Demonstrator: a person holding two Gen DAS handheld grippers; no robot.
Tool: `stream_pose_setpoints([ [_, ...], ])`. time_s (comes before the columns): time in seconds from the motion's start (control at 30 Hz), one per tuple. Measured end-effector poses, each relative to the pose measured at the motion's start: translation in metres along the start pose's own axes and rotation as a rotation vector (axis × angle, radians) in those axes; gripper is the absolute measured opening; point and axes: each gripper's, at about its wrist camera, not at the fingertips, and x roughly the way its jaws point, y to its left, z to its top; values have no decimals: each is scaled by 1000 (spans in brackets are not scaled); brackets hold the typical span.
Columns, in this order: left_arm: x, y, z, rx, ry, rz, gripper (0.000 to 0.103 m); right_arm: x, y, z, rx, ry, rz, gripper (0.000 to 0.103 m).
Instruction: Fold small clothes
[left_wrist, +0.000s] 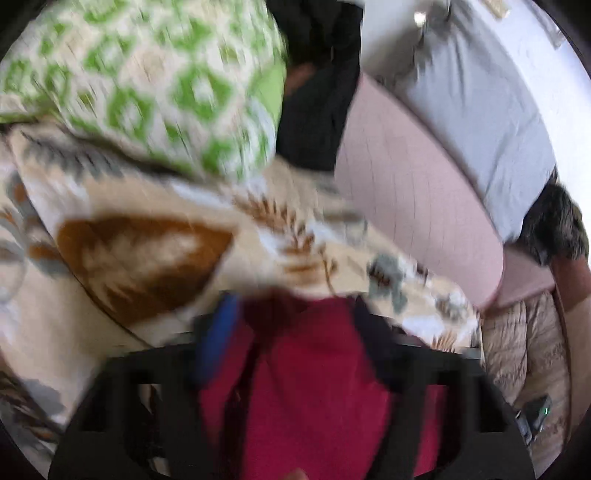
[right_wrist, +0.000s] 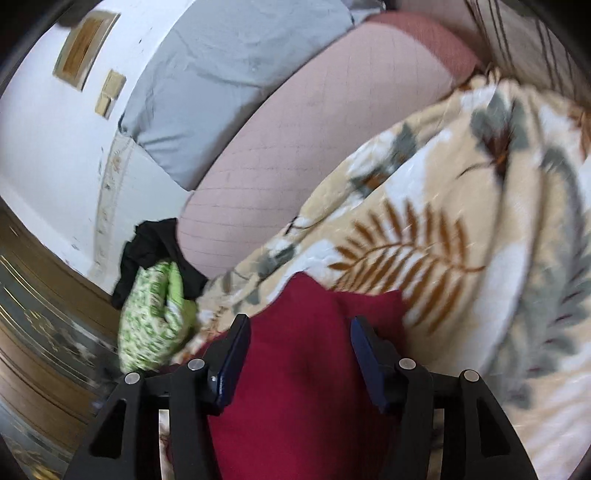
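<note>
A dark red garment (left_wrist: 314, 369) lies on a leaf-patterned bedspread (left_wrist: 147, 258). In the blurred left wrist view my left gripper (left_wrist: 295, 314) stands over it with its jaws apart and the red cloth between and under the fingers. In the right wrist view my right gripper (right_wrist: 300, 332) is open, its blue-padded fingers (right_wrist: 236, 354) on either side of the red garment (right_wrist: 306, 369), which bunches up between them on the bedspread (right_wrist: 443, 240).
A green-and-white patterned cloth (left_wrist: 147, 85) (right_wrist: 151, 317) and a black garment (left_wrist: 317, 92) (right_wrist: 147, 247) lie at the bed's edge. A pink pillow (right_wrist: 295, 147) and a grey pillow (right_wrist: 221, 74) lie beyond. A white wall (right_wrist: 44, 147) is at left.
</note>
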Motion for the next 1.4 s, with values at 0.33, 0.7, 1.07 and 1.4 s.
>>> stream_pose_setpoints([
  [0.33, 29, -69, -41, 268, 62, 10, 77, 21, 56, -7, -198, 22, -235, 54],
  [0.7, 97, -11, -50, 323, 59, 233, 79, 129, 30, -25, -407, 160, -356, 56],
  [1.07, 27, -7, -33, 217, 115, 145, 80, 97, 63, -15, -368, 182, -360, 55],
  [1.4, -97, 61, -132, 15, 158, 14, 80, -73, 73, -125, -361, 54, -198, 60],
])
